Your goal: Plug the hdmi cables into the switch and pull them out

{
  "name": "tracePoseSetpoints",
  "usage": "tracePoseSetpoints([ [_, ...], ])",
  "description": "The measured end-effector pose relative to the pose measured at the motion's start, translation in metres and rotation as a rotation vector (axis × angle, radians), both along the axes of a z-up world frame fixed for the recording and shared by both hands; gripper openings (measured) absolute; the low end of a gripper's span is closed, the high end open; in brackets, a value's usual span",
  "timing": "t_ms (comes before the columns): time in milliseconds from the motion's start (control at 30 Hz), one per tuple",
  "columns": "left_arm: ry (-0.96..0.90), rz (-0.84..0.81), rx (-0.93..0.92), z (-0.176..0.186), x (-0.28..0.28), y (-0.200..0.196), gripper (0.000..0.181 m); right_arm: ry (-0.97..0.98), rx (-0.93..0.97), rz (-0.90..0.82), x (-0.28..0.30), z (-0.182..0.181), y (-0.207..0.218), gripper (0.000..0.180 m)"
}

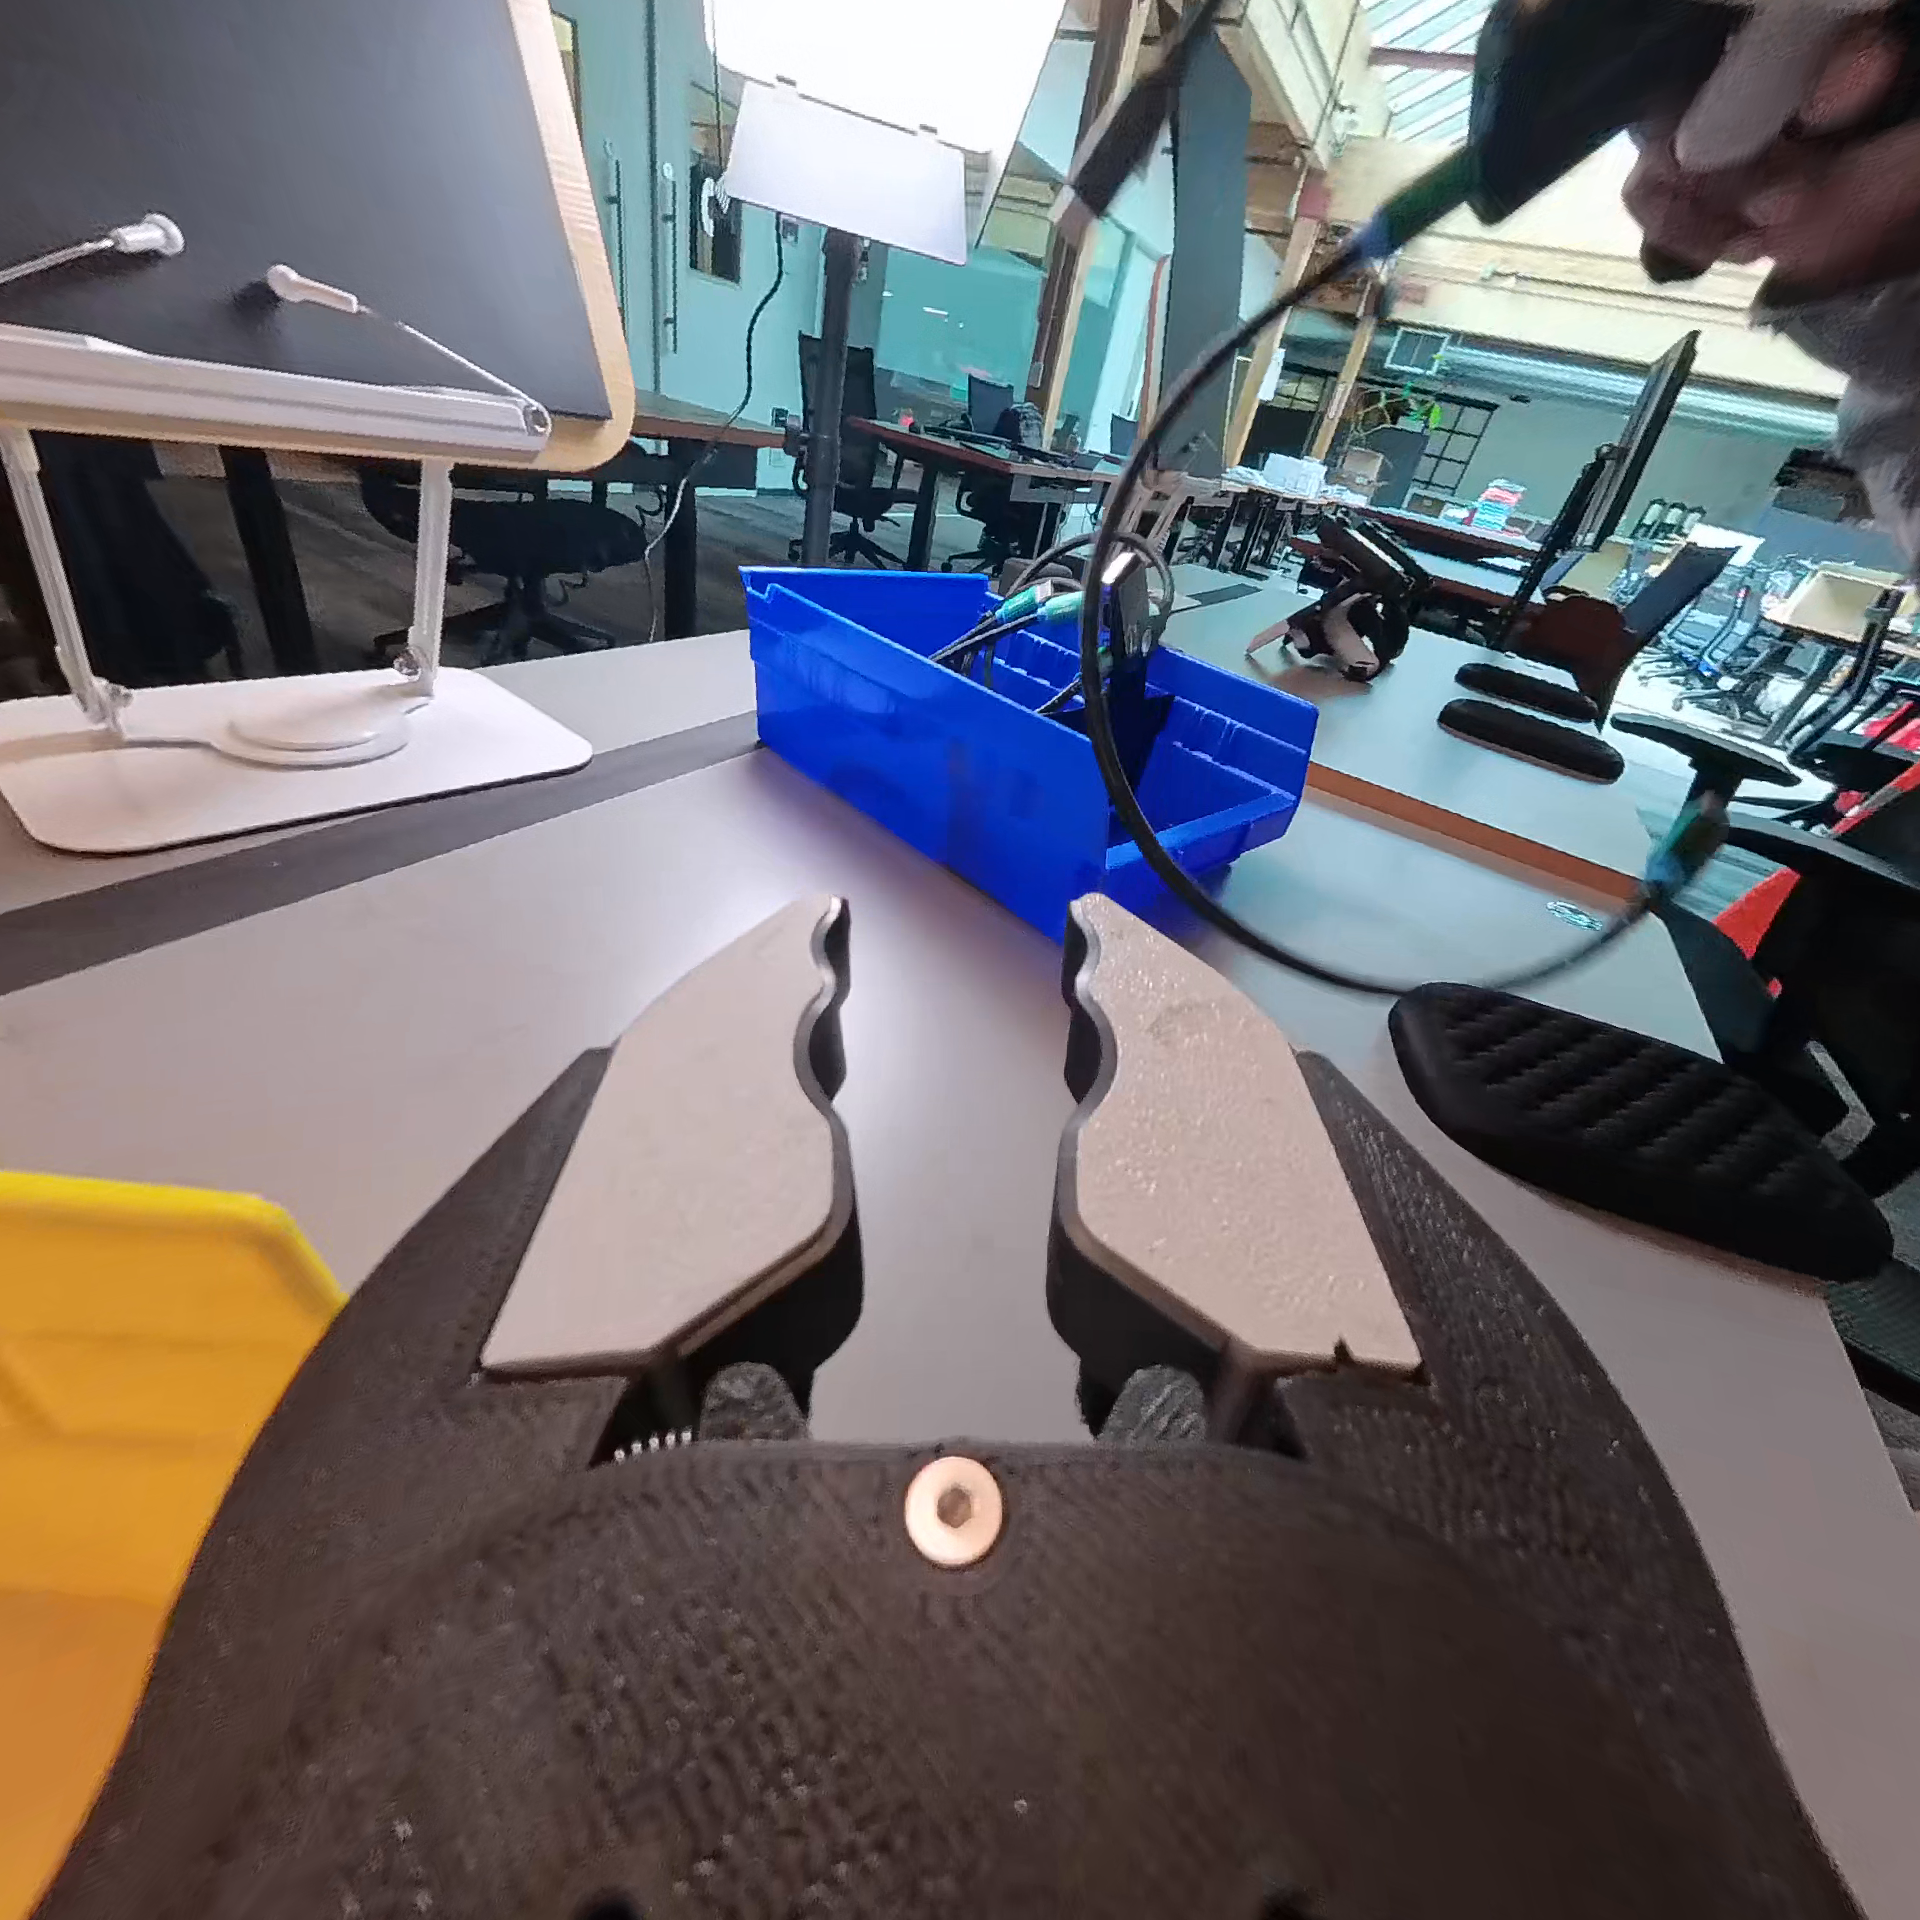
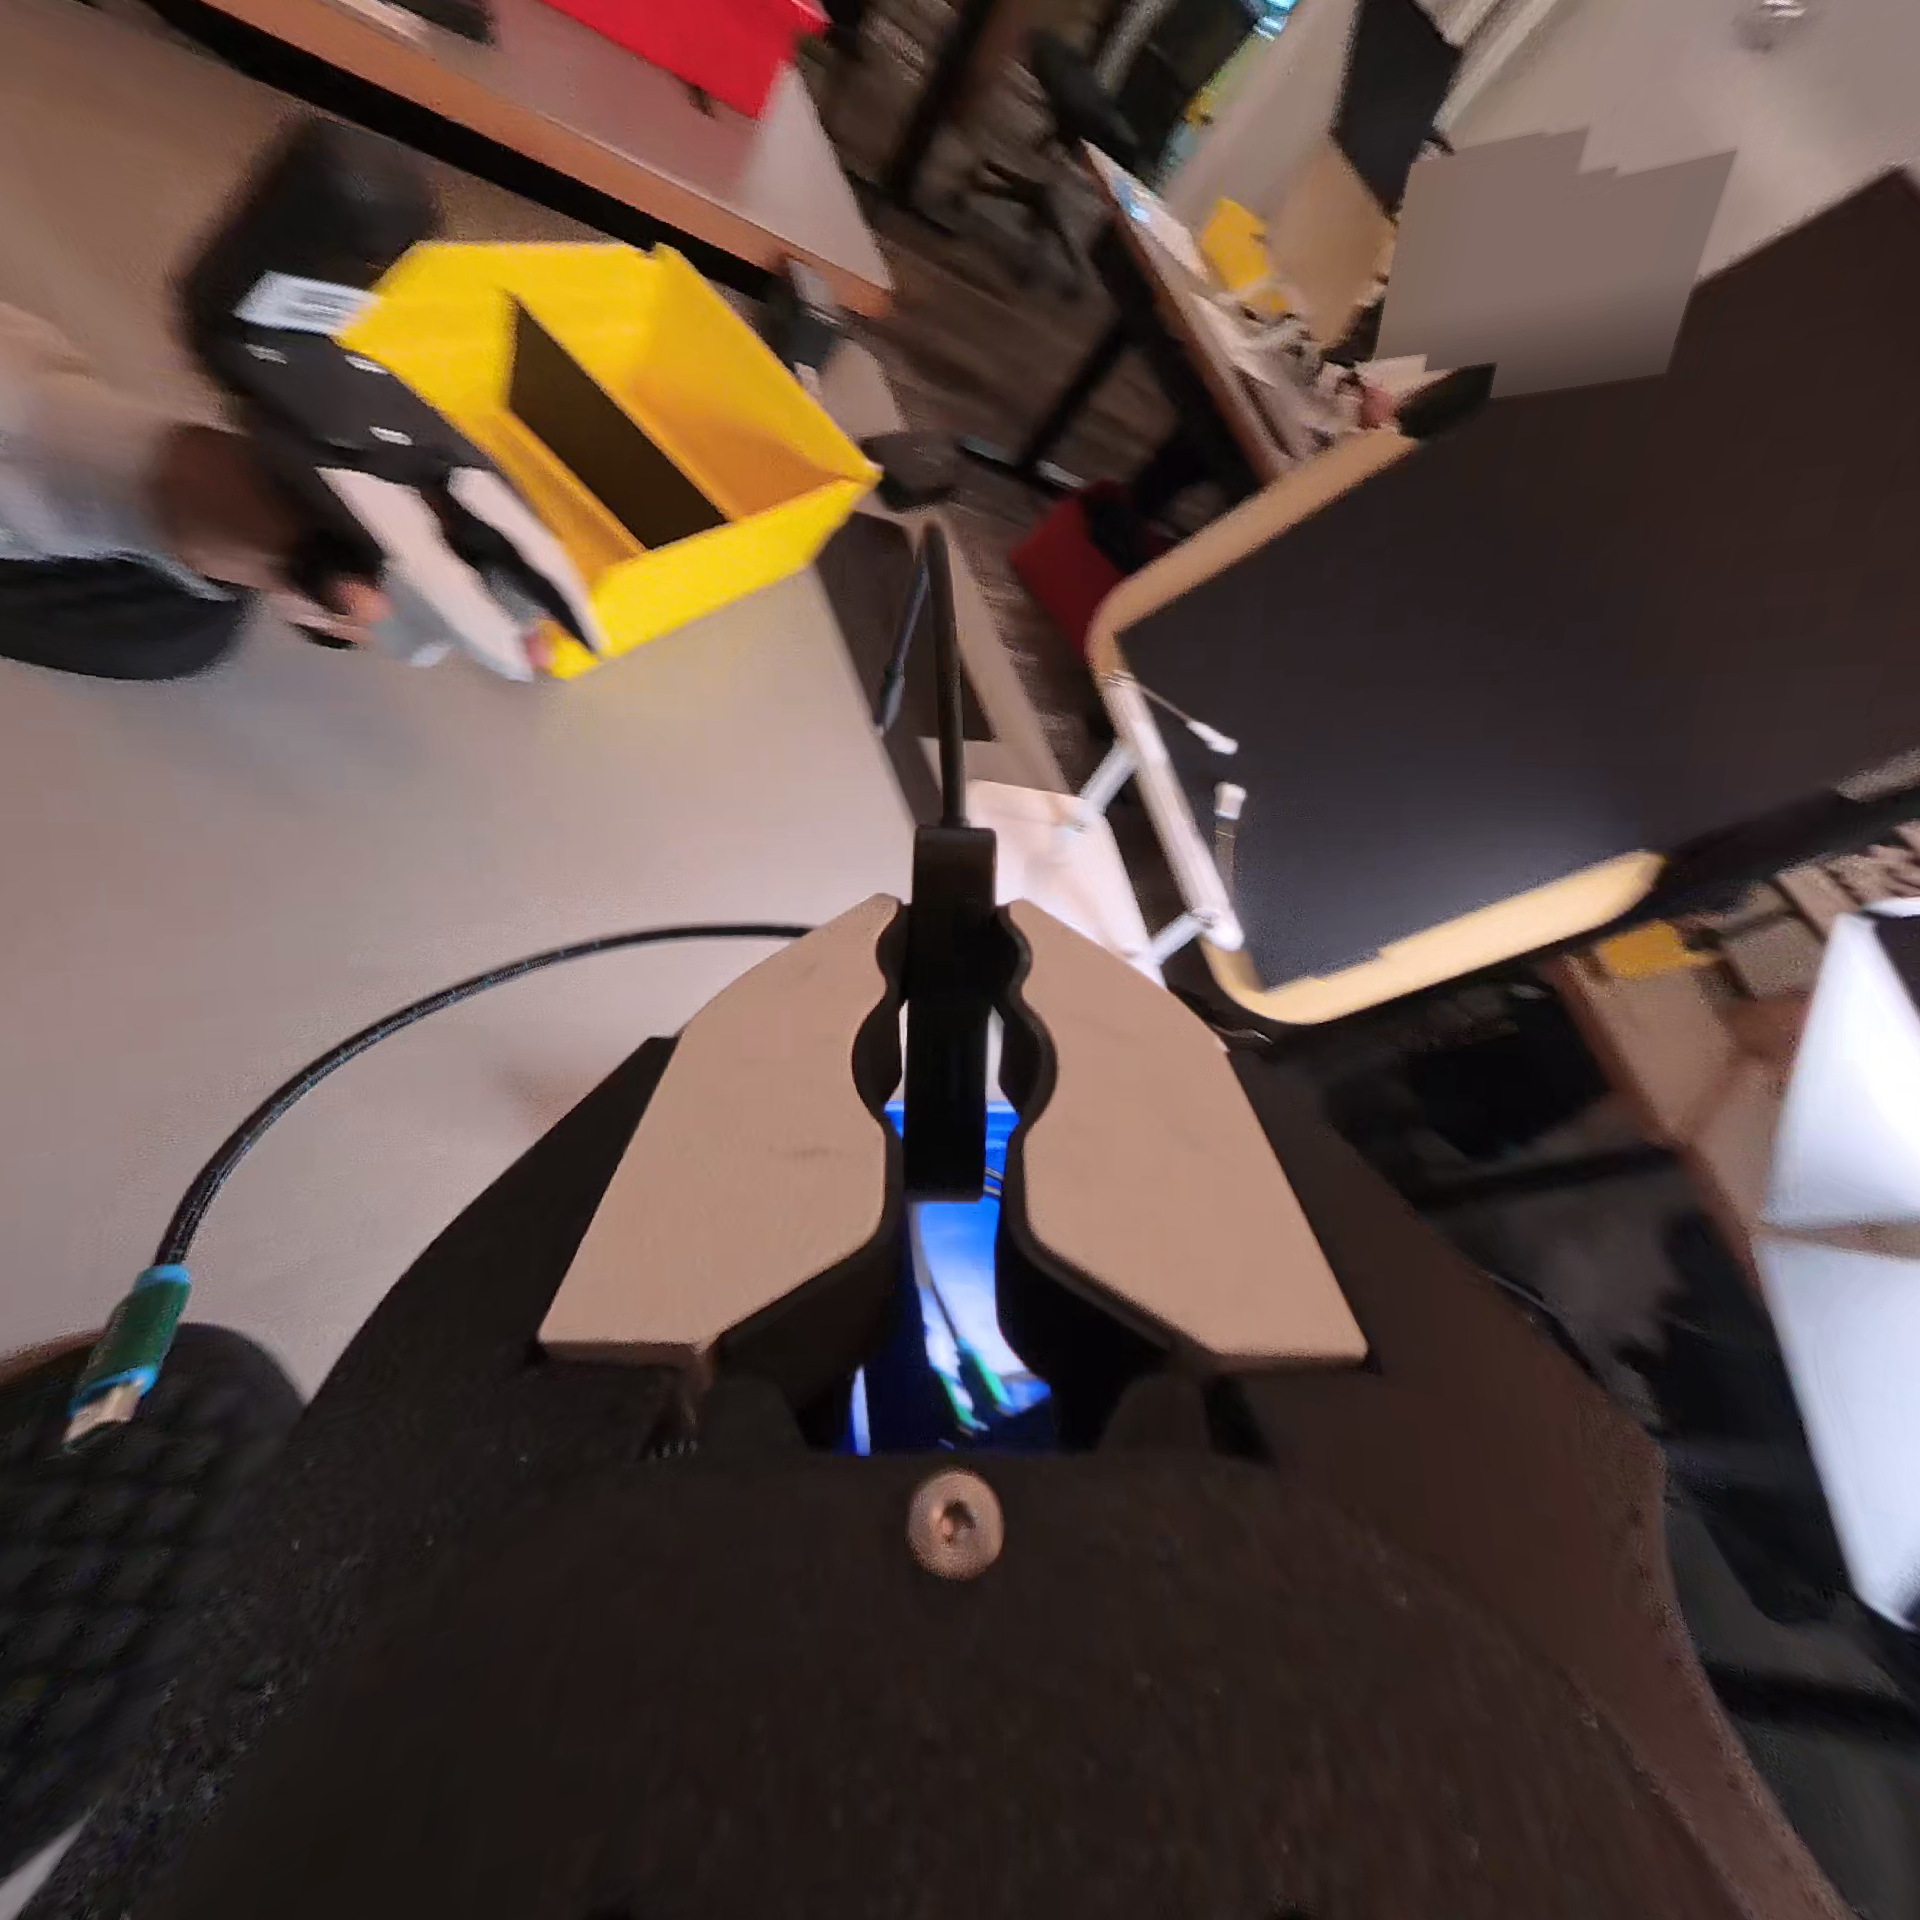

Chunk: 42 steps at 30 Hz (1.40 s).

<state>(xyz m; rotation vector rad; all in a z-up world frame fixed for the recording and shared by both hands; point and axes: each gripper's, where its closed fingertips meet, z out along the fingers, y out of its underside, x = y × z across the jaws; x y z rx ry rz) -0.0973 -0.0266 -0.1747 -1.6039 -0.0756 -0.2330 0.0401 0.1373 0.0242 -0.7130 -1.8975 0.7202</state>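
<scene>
My left gripper [image 1: 954, 935] is open and empty, low over the grey table [image 1: 468, 987], pointing at a blue bin [image 1: 935, 727] that holds several cables. My right gripper [image 2: 951, 920] is shut on a black HDMI plug [image 2: 943, 1049] and holds it up in the air; a thin black lead sticks out ahead of it. A black cable [image 2: 343, 1049] loops down from the grip and ends in a free green-and-blue plug [image 2: 123, 1340]. In the left wrist view the right gripper [image 1: 1527, 125] is high at the top right, with the cable loop [image 1: 1117, 790] hanging in front of the blue bin.
A yellow bin [image 2: 665, 436] stands by the left gripper [image 2: 473, 582], and its corner shows in the left wrist view [image 1: 125, 1403]. A white stand [image 1: 260, 748] with a dark board is at the left. A black wrist rest [image 1: 1631, 1122] lies at the right table edge.
</scene>
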Motion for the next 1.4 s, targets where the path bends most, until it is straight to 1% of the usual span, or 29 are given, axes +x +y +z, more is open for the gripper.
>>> tracePoseSetpoints([
  [100,0.021,0.011,-0.017,-0.005,0.002,0.0,0.04,0.044,0.071,-0.128,-0.01,0.027,0.048,0.013],
  [167,0.044,0.015,-0.022,-0.006,0.002,0.0,0.04,0.083,0.107,-0.214,-0.019,0.039,0.081,0.014],
  [267,0.065,0.024,-0.027,-0.007,0.001,0.0,0.04,0.161,0.112,-0.333,-0.035,0.041,0.13,0.014],
  [333,0.071,0.028,-0.034,-0.008,-0.001,0.0,0.04,0.18,0.095,-0.401,-0.044,0.021,0.158,0.013],
  [367,0.077,0.031,-0.033,-0.008,-0.002,0.0,0.04,0.169,0.078,-0.424,-0.048,0.003,0.169,0.014],
  [467,0.108,0.036,-0.039,-0.007,-0.002,-0.001,0.039,0.049,0.037,-0.468,-0.055,-0.069,0.193,0.014],
  [567,0.145,0.04,-0.039,-0.006,-0.001,-0.002,0.039,-0.1,0.038,-0.487,-0.055,-0.133,0.204,0.014],
  [600,0.155,0.041,-0.041,-0.006,0.0,-0.001,0.039,-0.143,0.049,-0.492,-0.054,-0.147,0.207,0.014],
  [667,0.166,0.038,-0.046,-0.007,0.001,-0.001,0.039,-0.216,0.083,-0.499,-0.053,-0.163,0.214,0.014],
  [733,0.172,0.034,-0.058,-0.01,0.001,0.0,0.039,-0.31,0.073,-0.507,-0.051,-0.168,0.219,0.015],
  [833,0.175,0.028,-0.073,-0.013,0.002,0.001,0.039,-0.425,0.097,-0.509,-0.048,-0.164,0.226,0.016],
  [933,0.188,0.028,-0.077,-0.012,0.002,0.0,0.039,-0.536,0.094,-0.508,-0.048,-0.169,0.225,0.018],
  [1067,0.208,0.034,-0.077,-0.011,0.002,-0.001,0.039,-0.58,0.129,-0.501,-0.056,-0.193,0.221,0.019],
  [1133,0.216,0.035,-0.076,-0.01,0.002,-0.001,0.039,-0.605,0.189,-0.494,-0.059,-0.207,0.222,0.019],
  [1233,0.225,0.036,-0.088,-0.012,0.001,-0.001,0.039,-0.643,0.215,-0.504,-0.06,-0.217,0.225,0.02],
  [1333,0.223,0.033,-0.107,-0.015,0.002,-0.001,0.038,-0.702,0.22,-0.551,-0.053,-0.21,0.233,0.024],
  [1400,0.217,0.031,-0.12,-0.017,0.002,-0.001,0.038,-0.672,0.193,-0.567,-0.052,-0.191,0.231,0.036],
])
